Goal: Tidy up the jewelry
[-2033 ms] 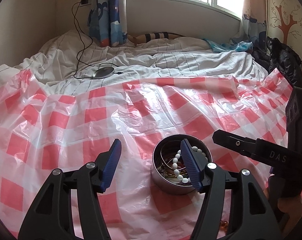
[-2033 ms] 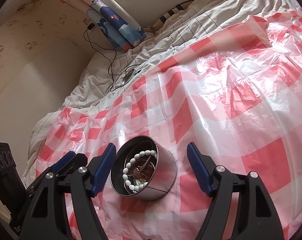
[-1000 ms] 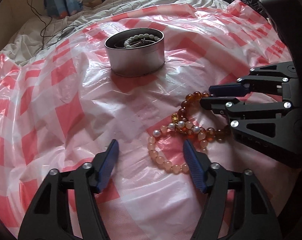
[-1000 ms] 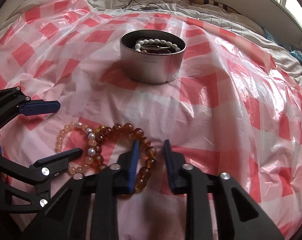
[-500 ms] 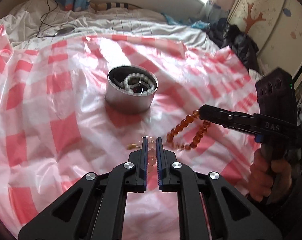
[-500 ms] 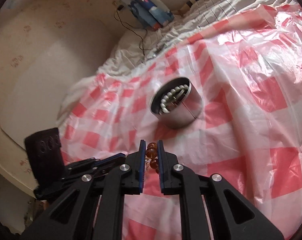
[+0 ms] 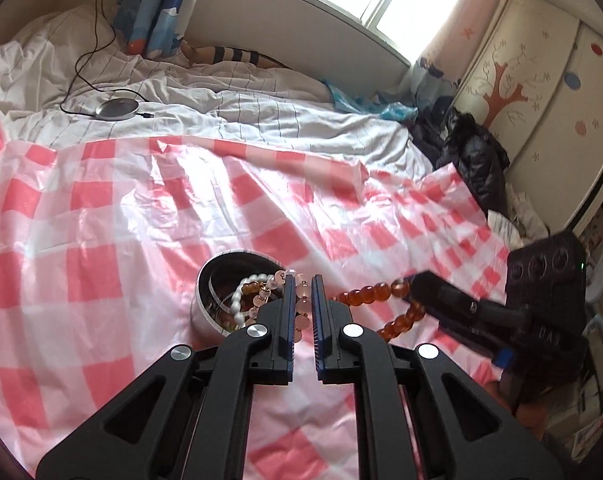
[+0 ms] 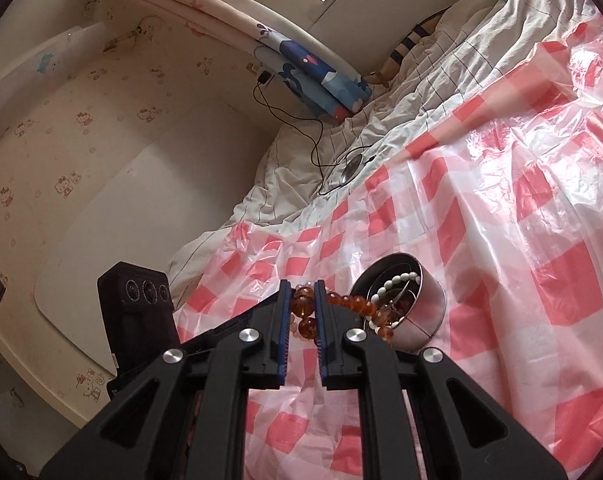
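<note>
A round metal tin (image 7: 205,308) (image 8: 421,320) stands on the red-and-white checked plastic sheet, with a white bead bracelet (image 8: 393,282) and other jewelry inside. My left gripper (image 7: 302,280) is shut on a pale pink bead bracelet (image 7: 279,278), which hangs over the tin's near rim. My right gripper (image 8: 302,286) is shut on an amber bead bracelet (image 8: 303,304) (image 7: 365,293), lifted off the sheet; its loose end drapes toward the tin. In the left wrist view the right gripper (image 7: 415,288) comes in from the right, beside the tin.
The checked plastic sheet (image 7: 101,240) covers a bed with a white striped duvet (image 7: 261,112) behind it. A round silver device (image 7: 116,109) with a black cable lies on the duvet. Dark clothing (image 7: 473,160) is piled at the bed's right side.
Both grippers closed on bracelets lying on the sheet and lifted them. They have carried them up and over toward the tin, which now sits just under the left fingertips.
</note>
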`<move>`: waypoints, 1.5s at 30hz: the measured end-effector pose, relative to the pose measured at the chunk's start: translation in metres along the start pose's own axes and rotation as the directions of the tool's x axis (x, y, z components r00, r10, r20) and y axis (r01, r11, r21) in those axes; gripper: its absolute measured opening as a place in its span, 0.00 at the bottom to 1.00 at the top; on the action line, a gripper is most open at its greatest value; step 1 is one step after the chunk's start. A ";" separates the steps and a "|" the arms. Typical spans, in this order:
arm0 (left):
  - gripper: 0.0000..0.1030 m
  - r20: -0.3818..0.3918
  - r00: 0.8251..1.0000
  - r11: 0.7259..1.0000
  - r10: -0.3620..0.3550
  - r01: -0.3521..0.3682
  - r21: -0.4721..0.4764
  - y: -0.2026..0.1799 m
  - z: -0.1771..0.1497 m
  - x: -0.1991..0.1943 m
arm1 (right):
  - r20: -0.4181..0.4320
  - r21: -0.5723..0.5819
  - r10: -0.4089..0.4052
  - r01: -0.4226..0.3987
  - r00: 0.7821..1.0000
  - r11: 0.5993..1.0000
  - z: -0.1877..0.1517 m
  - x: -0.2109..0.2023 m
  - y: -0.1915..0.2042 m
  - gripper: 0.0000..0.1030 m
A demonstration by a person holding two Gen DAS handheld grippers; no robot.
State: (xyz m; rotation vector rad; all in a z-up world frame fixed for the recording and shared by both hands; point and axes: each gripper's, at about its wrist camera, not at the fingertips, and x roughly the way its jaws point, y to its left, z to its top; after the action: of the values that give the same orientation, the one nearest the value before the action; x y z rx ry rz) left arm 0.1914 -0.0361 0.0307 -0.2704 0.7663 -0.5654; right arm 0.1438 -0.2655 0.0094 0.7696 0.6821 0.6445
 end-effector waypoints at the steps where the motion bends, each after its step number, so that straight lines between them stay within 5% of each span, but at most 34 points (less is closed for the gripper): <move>1: 0.07 0.003 1.000 1.000 -0.011 0.011 -0.009 0.002 0.003 0.006 | -0.001 0.001 0.002 -0.002 1.000 1.000 0.003 0.003 -0.001 0.12; 3: 0.07 -0.002 1.000 1.000 0.011 -0.011 -0.018 0.006 0.007 0.019 | -0.006 0.004 0.005 -0.005 1.000 1.000 0.009 0.011 -0.004 0.12; 5: 0.07 -0.023 0.994 0.994 0.111 -0.111 -0.013 0.013 0.007 0.034 | -0.016 0.009 0.012 -0.011 1.000 1.000 0.016 0.023 -0.005 0.12; 7: 0.07 -0.079 0.963 0.966 0.258 -0.258 0.015 0.025 0.003 0.050 | -0.033 0.018 0.026 -0.025 0.999 1.000 0.018 0.037 -0.008 0.12; 9: 0.08 -0.102 0.945 0.950 0.311 -0.313 -0.001 0.037 0.000 0.051 | -0.053 0.024 0.022 -0.020 0.998 1.000 0.020 0.053 -0.010 0.12; 12: 0.18 -0.064 0.943 0.944 0.328 -0.329 -0.013 0.041 0.003 0.034 | -0.074 -0.015 -0.125 0.124 0.989 0.992 0.022 0.077 -0.020 0.13; 15: 0.38 -0.024 0.943 0.943 0.332 -0.332 -0.012 0.041 0.004 0.016 | -0.075 -0.048 -0.295 0.292 0.953 0.955 0.016 0.085 -0.033 0.32; 21: 0.51 -0.024 0.919 0.919 0.393 -0.392 0.033 0.031 -0.009 0.000 | -0.014 0.004 -0.338 0.338 0.941 0.941 0.017 0.058 -0.043 0.43; 26: 0.80 0.023 0.871 0.864 0.491 -0.490 0.113 0.004 -0.032 -0.016 | -0.007 -0.062 -0.434 0.433 0.901 0.899 -0.001 0.031 -0.022 0.58; 32: 0.93 0.087 0.833 0.822 0.547 -0.554 0.135 -0.026 -0.060 -0.047 | 0.095 -0.225 -0.590 0.595 0.802 0.772 -0.043 -0.015 0.019 0.91; 37: 0.93 0.102 0.815 0.804 0.570 -0.579 0.131 -0.043 -0.081 -0.069 | 0.111 -0.268 -0.641 0.644 0.759 0.716 -0.077 -0.042 0.027 0.91; 45: 0.93 0.081 0.819 0.811 0.568 -0.574 0.116 -0.053 -0.120 -0.090 | 0.095 -0.255 -0.647 0.646 0.757 0.719 -0.095 -0.044 0.038 0.92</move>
State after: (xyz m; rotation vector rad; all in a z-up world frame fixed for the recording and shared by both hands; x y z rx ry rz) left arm 0.0324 -0.0310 0.0220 0.0835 0.7193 -0.0332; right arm 0.0353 -0.2385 0.0023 0.2279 0.7863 0.0792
